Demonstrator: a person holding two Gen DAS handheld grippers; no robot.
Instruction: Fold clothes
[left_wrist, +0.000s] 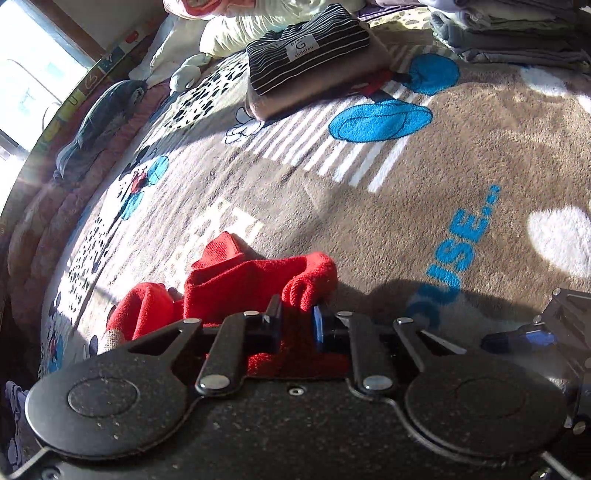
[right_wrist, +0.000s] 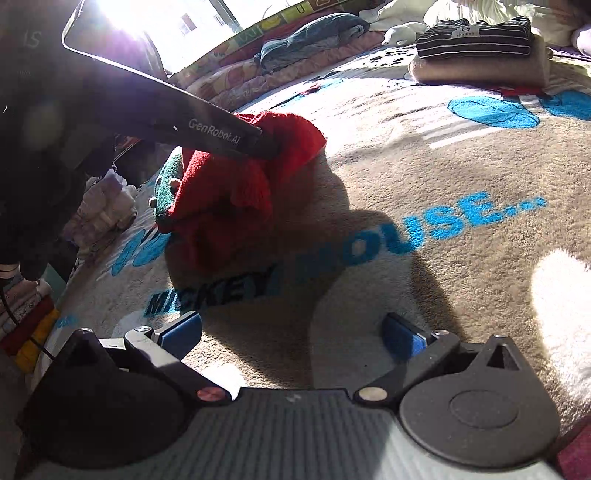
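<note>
While the left wrist view looks along its fingers, the left gripper (left_wrist: 297, 317) is clamped on a red garment (left_wrist: 236, 284), a bunched fold of knit pinched between the two pads. The garment lies crumpled on a tan rug (left_wrist: 424, 206) printed with blue letters and cartoon mice, and part of it trails under the gripper body. Far ahead, a striped dark top (left_wrist: 306, 48) sits folded on a beige folded piece (left_wrist: 325, 88). A grey-blue cloth (left_wrist: 103, 122) lies on the padded mat at the rug's left edge, and a stack of folded linens (left_wrist: 517, 33) fills the upper right. The right gripper's blue pad shows at the right edge.

From the right wrist view, the right gripper (right_wrist: 291, 334) has its fingers wide apart, with bare rug (right_wrist: 443, 155) between them and nothing held. The left gripper (right_wrist: 267, 146) reaches in from the upper left, its dark body crossing in front of the garment (right_wrist: 229, 192) and hiding the spot where it grips. A green patch with small bells shows on the garment's left side. The striped top (right_wrist: 476, 38) and the beige piece (right_wrist: 480, 70) stand well apart at the upper right. The gripper's shadow falls across the rug's blue lettering.
</note>
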